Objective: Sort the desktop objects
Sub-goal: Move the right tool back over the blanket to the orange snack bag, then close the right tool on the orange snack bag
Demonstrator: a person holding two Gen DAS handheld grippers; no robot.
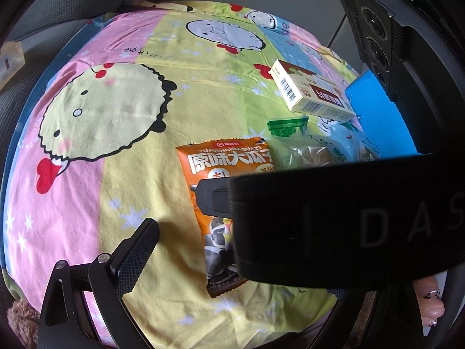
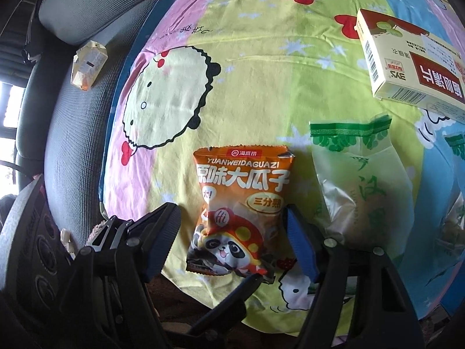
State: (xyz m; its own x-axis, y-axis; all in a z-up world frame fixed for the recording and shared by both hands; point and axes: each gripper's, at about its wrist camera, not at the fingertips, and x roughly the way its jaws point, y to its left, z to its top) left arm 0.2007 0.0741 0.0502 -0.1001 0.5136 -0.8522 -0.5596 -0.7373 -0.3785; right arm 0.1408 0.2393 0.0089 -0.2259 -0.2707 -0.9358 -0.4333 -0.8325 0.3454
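Observation:
An orange sunflower-seed packet (image 2: pixel 241 203) lies on the cartoon-print cloth (image 2: pixel 247 87). My right gripper (image 2: pixel 232 224) is open, with one finger on each side of the packet's lower half, not closed on it. In the left wrist view the packet (image 1: pixel 223 168) lies partly under the right gripper's black body (image 1: pixel 334 221). My left gripper shows only its left finger (image 1: pixel 139 250), over bare cloth to the left of the packet; its right finger is hidden. A green-topped clear bag (image 2: pixel 357 180) lies right of the packet. A cream medicine box (image 2: pixel 407 64) sits at the far right.
A blue container (image 1: pixel 380 116) stands at the right edge behind the box (image 1: pixel 311 90). A grey seat (image 2: pixel 81 101) with a small crumpled carton (image 2: pixel 87 64) runs along the cloth's left edge. A second green-topped bag (image 2: pixel 456 203) is at the far right.

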